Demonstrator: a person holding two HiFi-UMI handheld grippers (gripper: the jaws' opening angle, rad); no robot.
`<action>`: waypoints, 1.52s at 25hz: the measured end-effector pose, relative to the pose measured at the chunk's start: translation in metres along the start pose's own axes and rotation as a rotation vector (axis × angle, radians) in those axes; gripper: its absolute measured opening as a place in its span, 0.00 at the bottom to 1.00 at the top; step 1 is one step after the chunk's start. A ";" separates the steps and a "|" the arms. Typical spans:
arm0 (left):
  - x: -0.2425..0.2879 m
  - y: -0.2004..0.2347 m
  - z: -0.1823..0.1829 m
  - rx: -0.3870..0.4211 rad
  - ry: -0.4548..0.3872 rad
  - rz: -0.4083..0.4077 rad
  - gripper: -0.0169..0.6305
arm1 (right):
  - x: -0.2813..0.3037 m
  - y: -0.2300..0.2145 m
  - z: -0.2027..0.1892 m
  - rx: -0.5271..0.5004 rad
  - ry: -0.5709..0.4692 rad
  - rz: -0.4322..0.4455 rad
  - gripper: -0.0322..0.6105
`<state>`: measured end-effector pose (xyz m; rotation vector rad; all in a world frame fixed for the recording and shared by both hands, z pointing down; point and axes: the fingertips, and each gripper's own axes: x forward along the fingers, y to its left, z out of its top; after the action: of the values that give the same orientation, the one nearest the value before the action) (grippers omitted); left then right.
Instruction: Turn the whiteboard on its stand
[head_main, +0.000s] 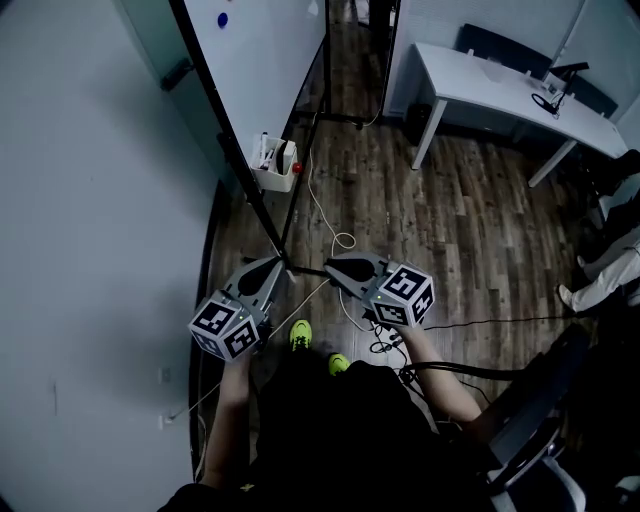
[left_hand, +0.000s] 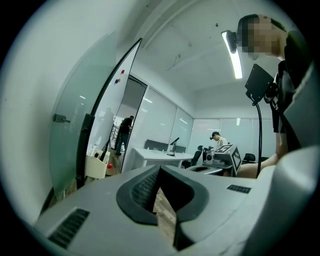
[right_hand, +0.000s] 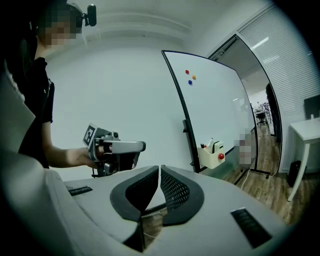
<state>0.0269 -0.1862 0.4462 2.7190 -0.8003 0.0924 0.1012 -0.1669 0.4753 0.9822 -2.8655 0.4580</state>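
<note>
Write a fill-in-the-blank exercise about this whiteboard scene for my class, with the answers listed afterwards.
1. The cream plastic holder attached to the black-framed whiteboard has a small ___ ball on its side.
2. Near the whiteboard's top sit ___ small round magnets.
3. The left gripper and right gripper both have their jaws ___, with nothing between them.
4. The long white desk stands on a dark ___ plank floor.

Missing words: red; three; shut; wooden.
</note>
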 end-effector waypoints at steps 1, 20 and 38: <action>-0.002 -0.005 -0.003 -0.008 -0.004 0.003 0.05 | -0.003 0.003 -0.003 -0.001 0.003 0.006 0.09; -0.023 -0.060 -0.026 -0.033 -0.018 0.003 0.05 | -0.036 0.052 -0.017 -0.030 0.001 0.065 0.07; -0.029 -0.055 -0.025 -0.028 0.012 -0.077 0.05 | -0.009 0.059 -0.001 -0.070 -0.022 0.043 0.07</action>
<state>0.0329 -0.1193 0.4512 2.7166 -0.6880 0.0793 0.0727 -0.1170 0.4593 0.9224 -2.9054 0.3500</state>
